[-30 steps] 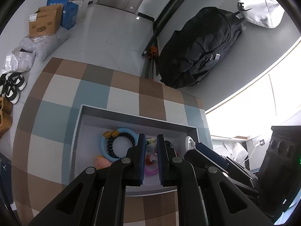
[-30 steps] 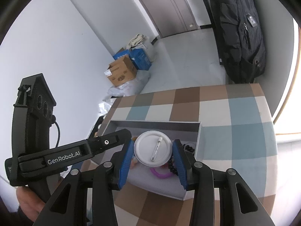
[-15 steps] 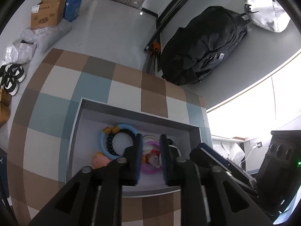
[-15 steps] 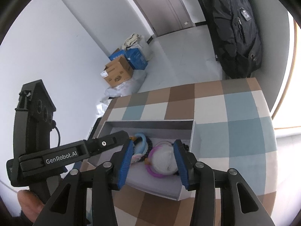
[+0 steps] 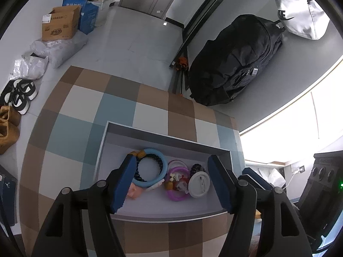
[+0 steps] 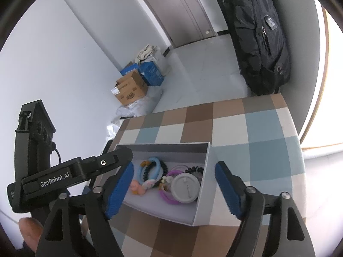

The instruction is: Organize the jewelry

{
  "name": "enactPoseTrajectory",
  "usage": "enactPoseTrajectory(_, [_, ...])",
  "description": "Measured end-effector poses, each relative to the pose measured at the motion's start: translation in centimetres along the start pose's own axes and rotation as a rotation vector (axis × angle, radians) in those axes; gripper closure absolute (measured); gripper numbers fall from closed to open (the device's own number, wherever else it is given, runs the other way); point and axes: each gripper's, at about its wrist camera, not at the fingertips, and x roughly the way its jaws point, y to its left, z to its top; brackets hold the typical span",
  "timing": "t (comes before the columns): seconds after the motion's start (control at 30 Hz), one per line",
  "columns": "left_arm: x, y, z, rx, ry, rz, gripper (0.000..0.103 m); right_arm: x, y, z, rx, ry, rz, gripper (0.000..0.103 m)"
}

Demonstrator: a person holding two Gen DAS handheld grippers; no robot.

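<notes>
The left gripper (image 5: 171, 180) and right gripper (image 6: 174, 186) both hover with jaws opening, nothing between their blue pads. Below them, the shallow grey box (image 5: 150, 215) on the checked tablecloth (image 5: 72, 115) holds the round white pin badge (image 6: 186, 187), purple ring (image 5: 174, 196) and light-blue ring (image 5: 164, 167).

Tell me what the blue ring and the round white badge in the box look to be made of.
Blue ring: likely matte silicone or soft plastic, smooth with no glint. White badge: probably plastic or painted metal, flat pale back bearing a thin metal pin; material uncertain.
</notes>
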Motion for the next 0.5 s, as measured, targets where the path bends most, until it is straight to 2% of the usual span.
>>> enactPoseTrajectory(0.23, [-1.0,-0.8,-0.3,0.058,-0.041,0.038,0.038,-0.1,0.1,-0.1,-0.019,0.005,-0.005,0.014])
enactPoseTrajectory(0.5, [-3.0,-1.6,-0.9,0.129,-0.128,0.092,0.038,-2.1,1.1,-0.4,-0.076,-0.055,-0.010,0.006])
